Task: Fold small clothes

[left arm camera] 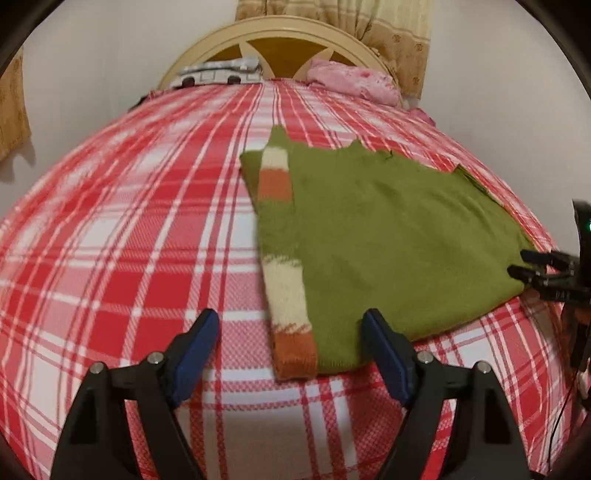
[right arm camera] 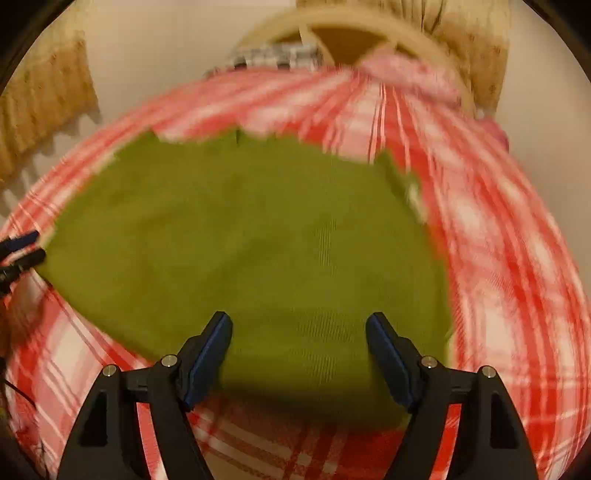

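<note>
The right wrist view is smeared by motion blur: the plaid bedspread [right arm camera: 498, 258] runs into pink streaks, and the headboard [right arm camera: 343, 33] and curtain [right arm camera: 476, 55] lose their detail. The near hem of the green sweater [right arm camera: 258, 240] sinks into shadow there, its edge hard to trace. The left gripper [right arm camera: 27, 247] is cut off by that frame's left edge, only fingertips showing. In the left wrist view the right gripper [left arm camera: 524, 264] is likewise clipped at the right edge. The pink bundle [left arm camera: 351, 81] by the headboard is perhaps a pillow; too small to tell.
</note>
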`<control>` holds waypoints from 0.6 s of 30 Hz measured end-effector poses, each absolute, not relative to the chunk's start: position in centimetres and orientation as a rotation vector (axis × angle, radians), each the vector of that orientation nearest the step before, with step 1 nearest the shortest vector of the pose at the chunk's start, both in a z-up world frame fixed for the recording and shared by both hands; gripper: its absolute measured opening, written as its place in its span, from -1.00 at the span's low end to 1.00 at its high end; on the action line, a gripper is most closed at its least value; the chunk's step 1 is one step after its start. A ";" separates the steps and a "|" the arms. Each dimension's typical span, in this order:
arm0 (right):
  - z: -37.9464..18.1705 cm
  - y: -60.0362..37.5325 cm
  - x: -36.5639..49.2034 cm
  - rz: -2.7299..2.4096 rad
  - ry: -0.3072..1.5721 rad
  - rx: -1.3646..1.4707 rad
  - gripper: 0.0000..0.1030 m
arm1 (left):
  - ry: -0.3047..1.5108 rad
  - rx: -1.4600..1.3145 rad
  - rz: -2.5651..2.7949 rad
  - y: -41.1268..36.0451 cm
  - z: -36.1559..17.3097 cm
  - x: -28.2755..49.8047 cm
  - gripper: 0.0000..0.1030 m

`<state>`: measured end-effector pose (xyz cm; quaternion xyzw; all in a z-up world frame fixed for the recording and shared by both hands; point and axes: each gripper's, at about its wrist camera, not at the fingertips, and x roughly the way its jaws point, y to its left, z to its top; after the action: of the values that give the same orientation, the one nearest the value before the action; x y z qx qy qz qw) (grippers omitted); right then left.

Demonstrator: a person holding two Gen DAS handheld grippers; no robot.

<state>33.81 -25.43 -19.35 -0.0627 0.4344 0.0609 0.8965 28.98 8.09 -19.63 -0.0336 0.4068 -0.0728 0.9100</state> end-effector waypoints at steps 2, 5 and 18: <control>-19.2 -25.8 33.2 0.129 0.893 -0.113 0.50 | 0.832 -0.074 -0.154 8.2 -19.7 28.9 0.60; -17.4 -24.7 33.0 0.127 0.866 -0.115 0.50 | 0.847 -0.075 -0.162 7.9 -20.0 29.1 0.60; -18.8 -17.6 33.7 0.252 0.869 -0.196 0.57 | 0.831 -0.187 -0.162 10.5 -19.9 27.2 0.61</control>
<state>33.75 -17.63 -18.84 -0.0945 0.4193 0.1216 0.8947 27.16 10.47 -19.88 -0.0904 0.4028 -0.0783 0.9074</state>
